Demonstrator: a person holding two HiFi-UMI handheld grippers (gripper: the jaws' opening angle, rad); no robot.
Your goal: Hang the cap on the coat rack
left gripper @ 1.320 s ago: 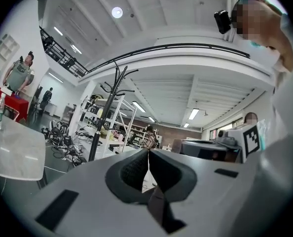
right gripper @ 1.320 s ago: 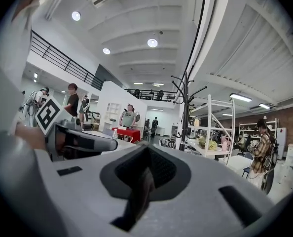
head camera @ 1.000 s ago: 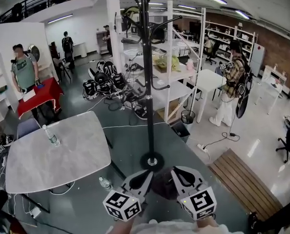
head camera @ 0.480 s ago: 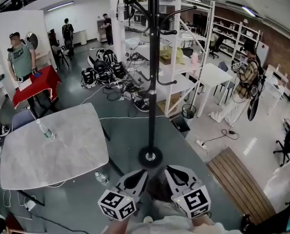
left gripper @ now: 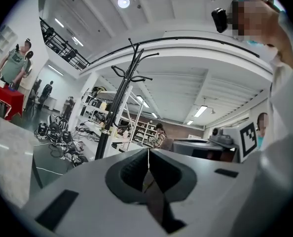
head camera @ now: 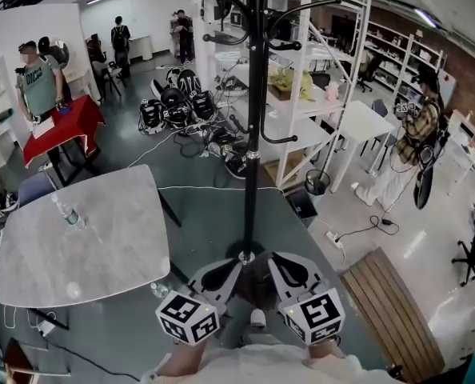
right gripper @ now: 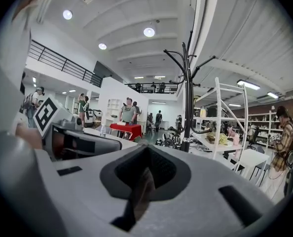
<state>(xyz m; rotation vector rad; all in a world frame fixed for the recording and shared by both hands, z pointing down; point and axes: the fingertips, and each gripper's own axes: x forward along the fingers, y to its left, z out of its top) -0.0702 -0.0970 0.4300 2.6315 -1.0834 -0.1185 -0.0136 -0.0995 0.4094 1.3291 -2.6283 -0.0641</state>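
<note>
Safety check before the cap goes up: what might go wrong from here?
The coat rack, a tall pole on a small round base, stands right ahead of the left tool and right tool; a knock may tip it. A bottle sits on the floor beside the left tool: a trip hazard. Both tools' jaws are together and no cap shows, so nothing may get hung.

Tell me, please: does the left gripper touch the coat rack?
Apart. In the left gripper view the coat rack stands well beyond the left gripper, whose jaws are shut, with floor between them.
</note>
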